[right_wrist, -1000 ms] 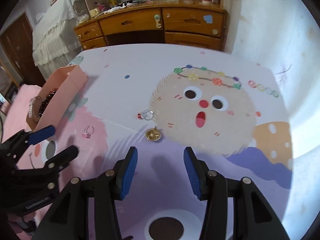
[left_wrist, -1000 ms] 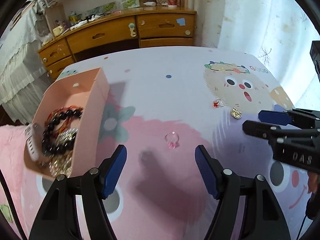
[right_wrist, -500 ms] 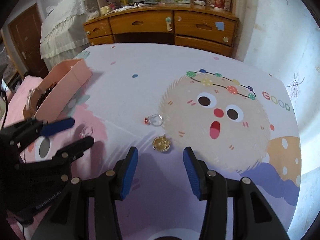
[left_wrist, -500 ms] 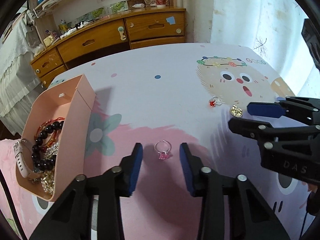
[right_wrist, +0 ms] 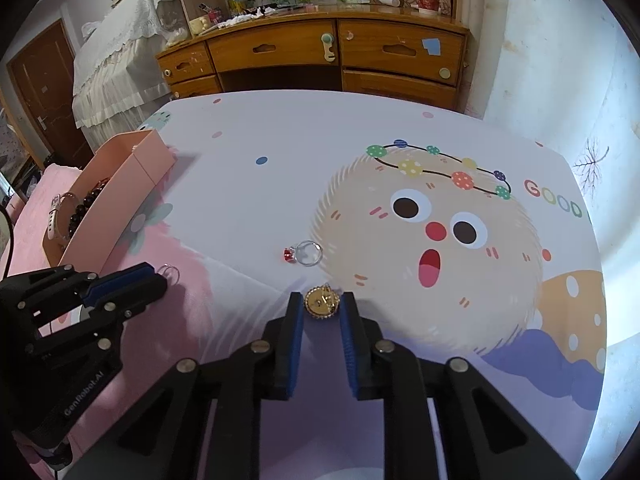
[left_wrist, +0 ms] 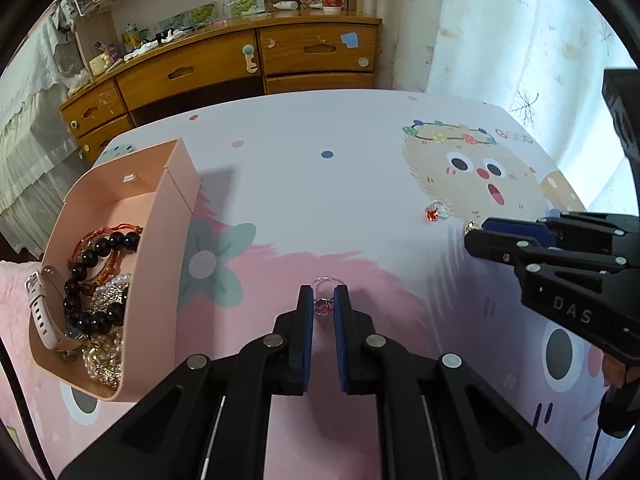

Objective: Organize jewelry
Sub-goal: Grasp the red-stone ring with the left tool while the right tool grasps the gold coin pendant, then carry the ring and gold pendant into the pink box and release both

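Left wrist view first: I have my left gripper (left_wrist: 323,300) down on the patterned tablecloth (left_wrist: 320,184), its blue fingers (left_wrist: 306,312) drawn in tight around the pink-stone ring (left_wrist: 323,307), which sits between the tips with its band poking out ahead. The stone looks pinched by both pads, though at this angle I can't swear the pads touch it on both sides. To the left, just beside that gripper, stands the open pink box (left_wrist: 160,248), already holding a black bead bracelet (left_wrist: 86,284), a pale watch strap (left_wrist: 40,312) and some gold chain (left_wrist: 106,364).

From the right wrist view, my right gripper (right_wrist: 322,308) has its fingers close on either side of the gold pendant (right_wrist: 322,302), which lies flat on the cloth at the tips. The pads stand just beside its rim, narrowed but not fully together; I read that as a grip on the pendant's edges. A silver ring with a red stone (right_wrist: 305,253) lies loose on the cloth a little beyond it, at the edge of the printed cartoon face (right_wrist: 432,240). The left gripper (right_wrist: 160,276) shows at the left edge of this view, near the box (right_wrist: 120,208). A wooden dresser (right_wrist: 312,56) stands behind the table.
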Motion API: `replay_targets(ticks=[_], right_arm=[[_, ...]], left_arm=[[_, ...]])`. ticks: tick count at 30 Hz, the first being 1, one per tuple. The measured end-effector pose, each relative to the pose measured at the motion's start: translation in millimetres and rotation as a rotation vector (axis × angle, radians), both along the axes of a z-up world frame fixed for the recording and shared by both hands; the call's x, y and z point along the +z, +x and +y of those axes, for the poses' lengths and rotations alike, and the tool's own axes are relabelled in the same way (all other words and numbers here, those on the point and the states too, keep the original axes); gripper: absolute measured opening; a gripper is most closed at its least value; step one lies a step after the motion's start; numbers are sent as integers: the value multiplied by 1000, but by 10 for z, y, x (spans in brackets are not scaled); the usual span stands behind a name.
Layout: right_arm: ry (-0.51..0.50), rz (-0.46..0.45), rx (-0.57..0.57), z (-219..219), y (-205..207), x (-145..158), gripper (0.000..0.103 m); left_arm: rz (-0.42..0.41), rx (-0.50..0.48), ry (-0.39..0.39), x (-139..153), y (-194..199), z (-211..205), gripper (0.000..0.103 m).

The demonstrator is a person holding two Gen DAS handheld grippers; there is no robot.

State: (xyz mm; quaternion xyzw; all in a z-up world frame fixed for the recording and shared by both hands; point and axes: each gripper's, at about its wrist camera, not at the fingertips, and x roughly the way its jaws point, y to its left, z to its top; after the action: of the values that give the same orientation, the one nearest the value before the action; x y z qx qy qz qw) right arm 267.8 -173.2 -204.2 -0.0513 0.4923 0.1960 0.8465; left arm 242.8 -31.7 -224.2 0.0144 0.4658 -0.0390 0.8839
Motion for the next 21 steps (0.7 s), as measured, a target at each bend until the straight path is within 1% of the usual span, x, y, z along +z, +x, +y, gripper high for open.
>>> replay_targets(ticks=[6,8,11,13,17,21], right_arm=[[-16,42,1,92,7,15,18],[-28,54,3,148,7,31,18],[-34,95,-10,232,19,53,18],[-17,129,-28,287,22,69,18],[4,157,-63,405,-8,135,18],[62,188,-130,518,-94,250,18]], left_arm=[[-14,12,-35,157,-51,110,8],[-25,9,-46,233,-88,165,8],[-52,6,-53,366,-162,266,8],[-68,3,-61,457,-220,355,8],[-95,-19,-83,592,-310,537,8],[-107,-56,-97,646,-367,708,8]])
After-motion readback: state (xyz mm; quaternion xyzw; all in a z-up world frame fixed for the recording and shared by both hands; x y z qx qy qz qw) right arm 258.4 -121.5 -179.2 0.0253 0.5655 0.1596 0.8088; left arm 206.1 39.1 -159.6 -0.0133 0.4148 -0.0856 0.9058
